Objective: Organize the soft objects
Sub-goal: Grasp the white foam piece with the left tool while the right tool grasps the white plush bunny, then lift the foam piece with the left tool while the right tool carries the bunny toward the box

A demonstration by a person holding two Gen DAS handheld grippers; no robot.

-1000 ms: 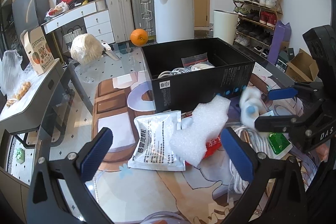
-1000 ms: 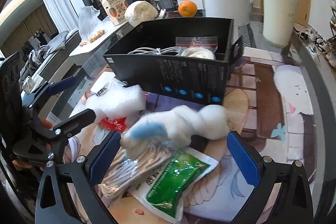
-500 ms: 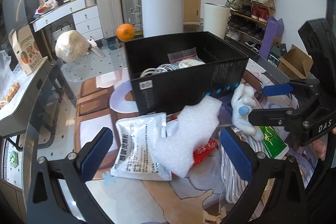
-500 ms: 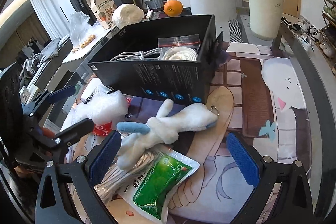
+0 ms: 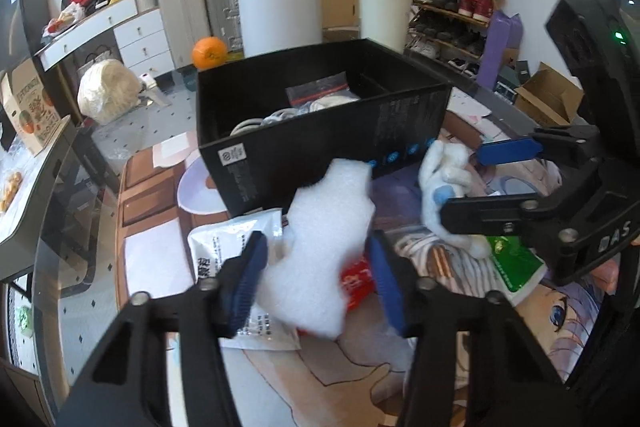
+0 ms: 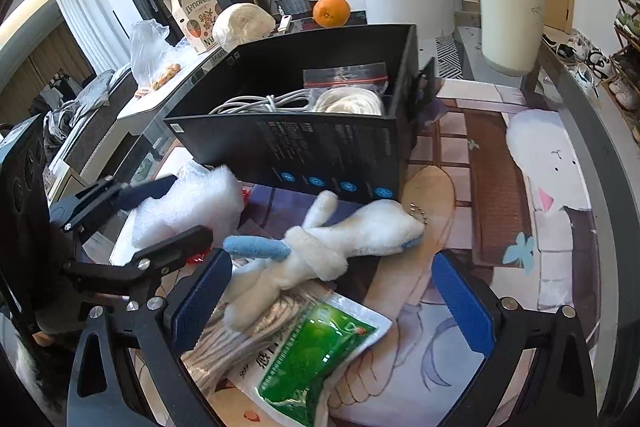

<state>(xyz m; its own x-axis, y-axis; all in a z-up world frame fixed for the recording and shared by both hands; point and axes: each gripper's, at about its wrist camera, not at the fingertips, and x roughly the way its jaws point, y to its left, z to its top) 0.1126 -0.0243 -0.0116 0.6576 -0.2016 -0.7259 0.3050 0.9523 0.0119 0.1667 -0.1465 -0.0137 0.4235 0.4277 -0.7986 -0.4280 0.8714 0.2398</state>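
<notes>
Before the black box point(image 5: 320, 131), left gripper point(image 5: 316, 267) jaws newly closing around white foam point(image 5: 320, 247); right gripper point(image 6: 332, 299) jaws apart.

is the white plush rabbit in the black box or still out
Out. The plush rabbit lies on the mat in front of the black box.

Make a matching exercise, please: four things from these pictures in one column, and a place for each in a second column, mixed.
1. white foam piece
2. plush rabbit
3. orange
4. coiled white cable

a. inside the black box
b. behind the box
c. between the left tool pads
d. lying before the open right tool

Pairs: 1-c, 2-d, 3-b, 4-a
</notes>
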